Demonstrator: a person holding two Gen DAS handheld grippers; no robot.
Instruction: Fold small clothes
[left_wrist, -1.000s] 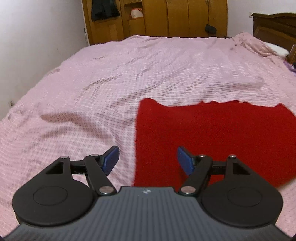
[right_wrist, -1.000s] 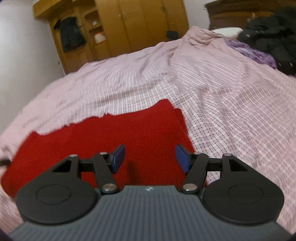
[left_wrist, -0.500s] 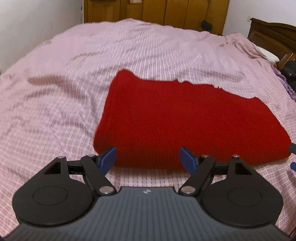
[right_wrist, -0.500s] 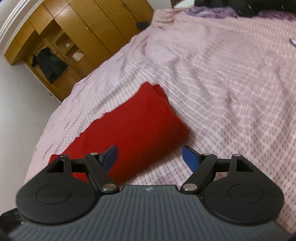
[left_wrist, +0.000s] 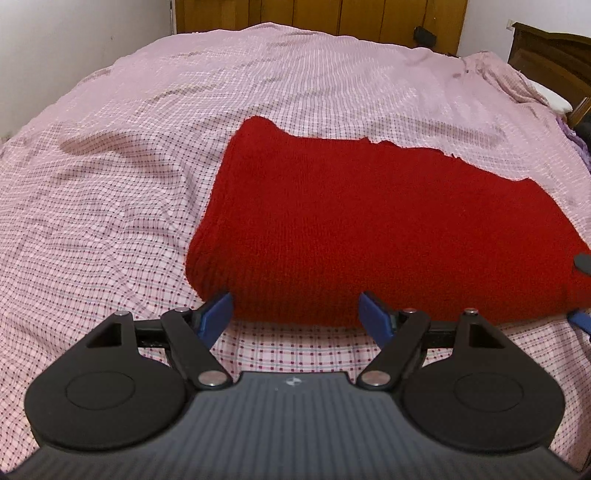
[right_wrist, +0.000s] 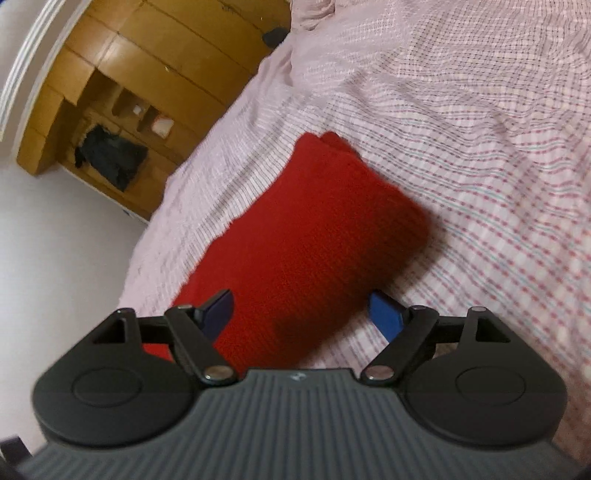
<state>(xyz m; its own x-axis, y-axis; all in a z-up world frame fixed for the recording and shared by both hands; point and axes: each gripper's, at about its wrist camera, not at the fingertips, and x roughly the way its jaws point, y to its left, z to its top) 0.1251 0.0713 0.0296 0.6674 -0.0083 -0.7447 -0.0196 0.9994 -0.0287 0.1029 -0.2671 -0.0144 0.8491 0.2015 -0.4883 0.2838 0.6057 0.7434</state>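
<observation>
A red knit garment lies folded flat on the pink checked bedsheet. My left gripper stands open just short of the garment's near left edge, blue pads apart with no cloth pinched between them. In the right wrist view the same red garment runs diagonally, its near right end reaching between my right gripper's jaws. Those jaws are opening and the pads do not press on the cloth. A bit of the right gripper shows at the right border of the left wrist view.
Wooden wardrobes with dark clothing hanging in them stand beyond the bed's far end. A dark wooden headboard and a pillow sit at the right. A white wall runs along the bed's left side.
The left gripper drew back off the red garment to just short of its near edge. The right gripper rolled so its view tilts, widened its jaws, and sank toward the garment's right end.
</observation>
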